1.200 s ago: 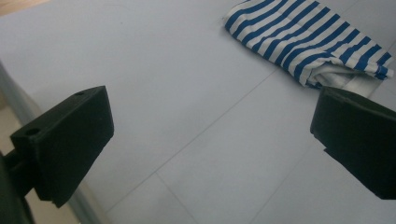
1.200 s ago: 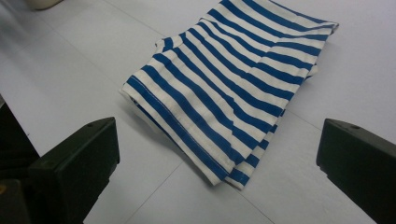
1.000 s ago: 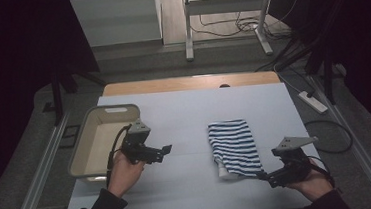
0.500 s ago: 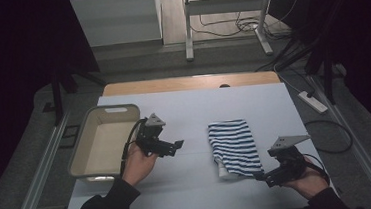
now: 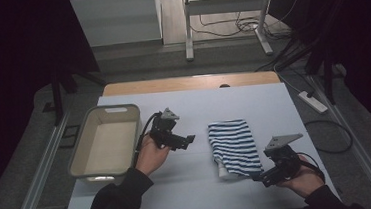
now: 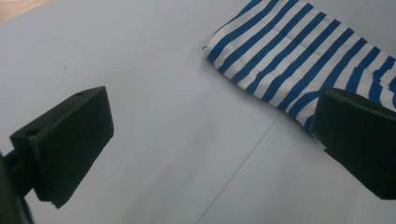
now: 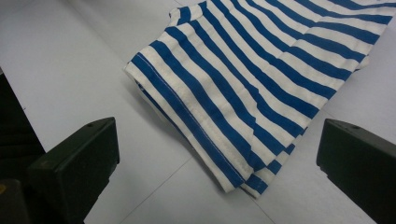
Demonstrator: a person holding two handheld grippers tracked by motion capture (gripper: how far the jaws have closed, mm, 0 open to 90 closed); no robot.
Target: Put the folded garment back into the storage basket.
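From the high view, a folded striped cloth [image 5: 233,147] is seen lying mid-table, flanked by the left gripper [image 5: 189,140] and right gripper [image 5: 257,177] (approach stage, probably). In both gripper views, jaws are spread wide, empty; closing on the cloth's edges is called for next.

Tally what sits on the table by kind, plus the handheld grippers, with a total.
Striped folded cloth: 1
Beige plastic bin: 1
Handheld grippers: 2, left gripper and right gripper, both with jaws open
Total: 4
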